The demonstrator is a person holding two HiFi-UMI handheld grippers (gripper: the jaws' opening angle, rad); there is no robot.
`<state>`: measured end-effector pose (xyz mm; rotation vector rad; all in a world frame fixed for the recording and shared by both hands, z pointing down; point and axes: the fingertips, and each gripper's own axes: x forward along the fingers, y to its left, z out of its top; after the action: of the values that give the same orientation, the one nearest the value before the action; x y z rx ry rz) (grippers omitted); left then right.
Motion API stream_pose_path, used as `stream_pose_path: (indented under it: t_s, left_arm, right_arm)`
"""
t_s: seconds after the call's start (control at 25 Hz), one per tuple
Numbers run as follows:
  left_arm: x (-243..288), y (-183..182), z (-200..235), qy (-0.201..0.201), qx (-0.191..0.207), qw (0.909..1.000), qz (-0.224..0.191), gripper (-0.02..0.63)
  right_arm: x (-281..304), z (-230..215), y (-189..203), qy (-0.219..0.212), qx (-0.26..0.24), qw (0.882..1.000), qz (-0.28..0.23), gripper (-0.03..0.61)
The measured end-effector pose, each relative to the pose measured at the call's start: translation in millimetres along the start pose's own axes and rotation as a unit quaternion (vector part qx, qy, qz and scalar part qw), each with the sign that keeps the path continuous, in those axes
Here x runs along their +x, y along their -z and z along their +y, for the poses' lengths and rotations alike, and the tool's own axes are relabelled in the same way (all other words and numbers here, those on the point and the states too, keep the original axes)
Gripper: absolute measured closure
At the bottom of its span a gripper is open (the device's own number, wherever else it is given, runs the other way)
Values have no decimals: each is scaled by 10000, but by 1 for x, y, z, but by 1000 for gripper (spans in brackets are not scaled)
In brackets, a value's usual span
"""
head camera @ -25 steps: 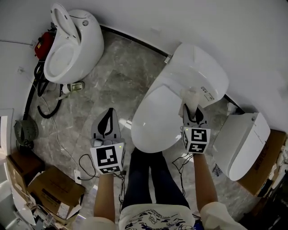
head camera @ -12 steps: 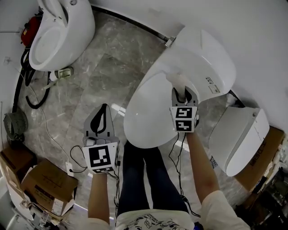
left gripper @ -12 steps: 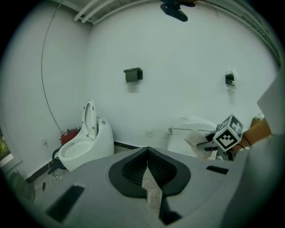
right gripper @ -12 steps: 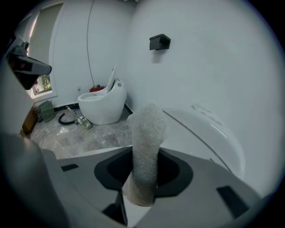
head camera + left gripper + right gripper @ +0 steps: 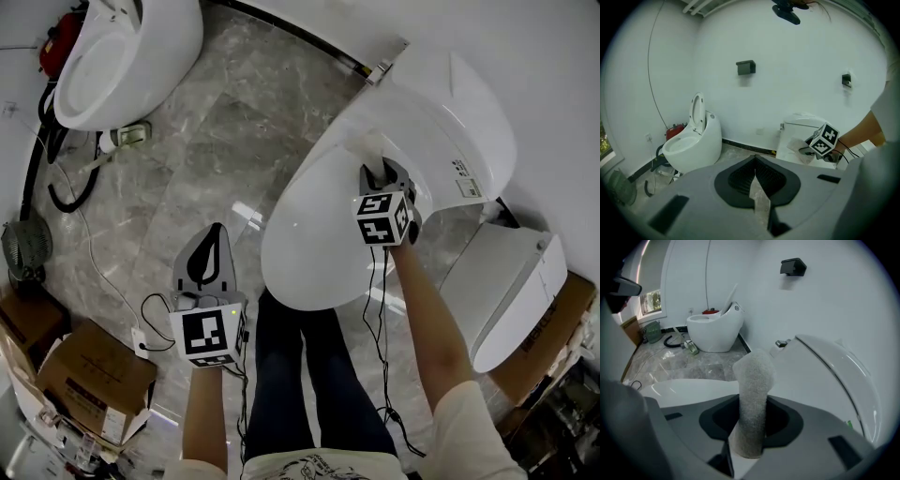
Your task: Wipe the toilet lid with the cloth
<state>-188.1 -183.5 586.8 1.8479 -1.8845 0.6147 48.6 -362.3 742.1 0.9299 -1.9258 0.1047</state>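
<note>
While the right tongs [image 5: 750,420] are clamped on a white cloth [image 5: 752,380], the cloth stands up between the jaws like a stubby roll, with its far end bent over. In the head view these tongs sit at about 1 o'clock, over the rear of the closed lid [image 5: 314,234]. The cloth shows there as a pale wad at their 12 o'clock, against the lid just short of the tank [image 5: 459,112]. From the tongs the lid spreads toward 7 o'clock, and the person's legs [image 5: 305,375] stand at its front edge.

The left tongs [image 5: 214,242] hang at 7 o'clock in the head view, well apart from the lid and above the marble floor [image 5: 206,131]. Their jaws are closed tip to tip with nothing in them, and only floor shows through the slit.

At 10 o'clock stands a second toilet [image 5: 117,52] with its seat raised. A third toilet [image 5: 511,286] lies at 4 o'clock, and a cardboard box [image 5: 89,380] sits at 8 o'clock. A black hose [image 5: 47,178] runs along the wall at 9 o'clock.
</note>
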Motion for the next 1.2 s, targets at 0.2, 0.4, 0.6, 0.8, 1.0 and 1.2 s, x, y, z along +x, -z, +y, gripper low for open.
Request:
stream_pose_path:
  t_s: [0.2,0.4,0.6,0.8,1.0,1.2]
  left_arm:
    - [3,13,1,-17,-115,9999,47,606]
    - [1,26,0,-29,-239,9996,131,606]
    - [-3,35,1,-78,-419,9989,194,605]
    - [-9,43,3,-129,-493,9984,233,605]
    - [-19,52,9,-199,-553,9978,303,604]
    - [-31,63,15,-276,-656,9970,308,604]
  right_arm:
    - [24,5,3,-68,-308,9992,259,453]
    - [32,12,4,-155,-126,9994,276,459]
    - [30,23,6,-341,308,9987,228,466]
    - [24,44,6,-466,450,9978,131,469]
    - [14,80,3,-715,307,9969,65,469]
    - [1,122,4,-975,125,9952,10,469]
